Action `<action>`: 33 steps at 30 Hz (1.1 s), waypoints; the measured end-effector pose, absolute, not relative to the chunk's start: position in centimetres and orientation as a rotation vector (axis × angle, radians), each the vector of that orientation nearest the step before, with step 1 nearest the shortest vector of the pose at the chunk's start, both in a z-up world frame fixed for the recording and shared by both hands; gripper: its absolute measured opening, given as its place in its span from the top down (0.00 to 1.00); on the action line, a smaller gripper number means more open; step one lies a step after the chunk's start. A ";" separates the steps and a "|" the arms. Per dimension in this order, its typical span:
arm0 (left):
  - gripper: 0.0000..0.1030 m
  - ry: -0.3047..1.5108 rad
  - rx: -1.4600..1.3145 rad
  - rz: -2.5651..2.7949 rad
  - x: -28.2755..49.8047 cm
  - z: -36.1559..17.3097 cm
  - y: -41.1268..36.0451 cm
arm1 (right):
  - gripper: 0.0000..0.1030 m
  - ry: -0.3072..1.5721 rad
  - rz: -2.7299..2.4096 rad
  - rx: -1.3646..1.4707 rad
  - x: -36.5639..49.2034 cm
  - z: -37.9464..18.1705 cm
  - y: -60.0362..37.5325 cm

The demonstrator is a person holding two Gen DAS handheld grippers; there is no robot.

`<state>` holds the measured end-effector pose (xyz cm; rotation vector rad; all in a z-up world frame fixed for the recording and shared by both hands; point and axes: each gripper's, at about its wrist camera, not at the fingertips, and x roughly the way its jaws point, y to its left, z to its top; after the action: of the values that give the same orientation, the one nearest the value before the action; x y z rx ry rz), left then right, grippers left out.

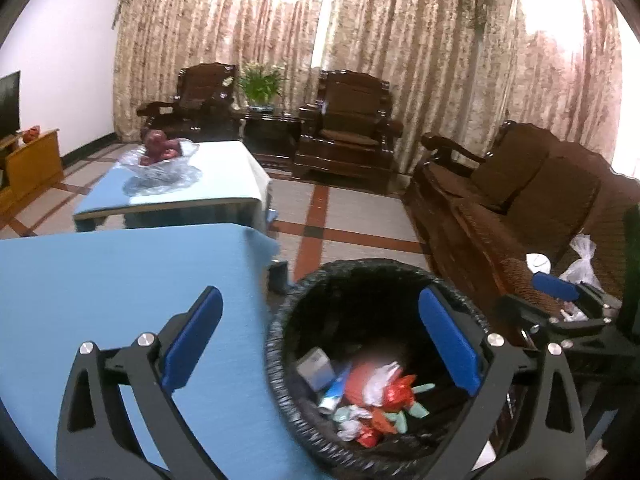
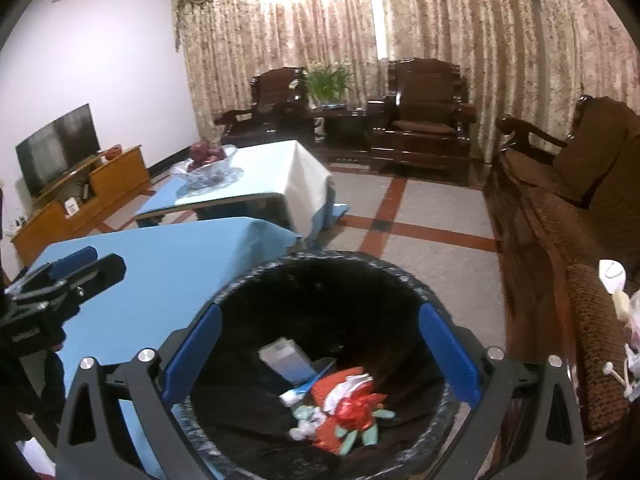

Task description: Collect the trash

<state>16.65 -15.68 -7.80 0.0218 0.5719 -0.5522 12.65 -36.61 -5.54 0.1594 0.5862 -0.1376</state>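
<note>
Living room, two wrist views, all places given relative to the black-lined trash bin [image 2: 280, 276]. Behind the bin, along the curtained window: two dark wooden armchairs [image 2: 424, 116], one potted plant [image 2: 328, 80] between them. Right of the bin: one long brown sofa [image 2: 576, 200], with a few white scraps [image 2: 612, 274] on its near end; exact count not readable. Left of the bin: two tables under blue cloth, the near table [image 2: 160, 256] just beside the rim, the far table [image 2: 256, 176] further back and carrying one glass bowl of red fruit [image 2: 206, 152]. Far left: one television [image 2: 60, 148] on one wooden cabinet [image 2: 100, 192]. Inside the bin: trash pile [image 2: 340, 404] at the bottom, including one grey box, one white-and-blue tube, several red, white and pale green wrappers; wrappers too jumbled to count. Left gripper [image 1: 320, 344] above the bin's left rim, fingers spread wide, nothing between. Right gripper [image 2: 320, 348] directly over the bin mouth, fingers likewise wide apart and empty.
</note>
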 end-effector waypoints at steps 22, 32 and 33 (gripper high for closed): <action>0.05 0.508 0.076 -0.372 9.8 -1.3 -8.7 | 0.06 0.491 0.006 0.052 8.6 0.9 -29.0; 0.05 0.495 0.030 -0.350 7.9 0.3 -6.6 | 0.06 0.474 0.045 0.027 8.0 1.8 -27.1; 0.05 0.493 0.029 -0.348 7.8 0.4 -6.5 | 0.06 0.471 0.046 0.025 7.9 1.9 -27.0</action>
<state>7.78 -6.50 0.41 0.0286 0.4931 -0.3480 7.90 -27.00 1.88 0.0250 0.4713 0.0464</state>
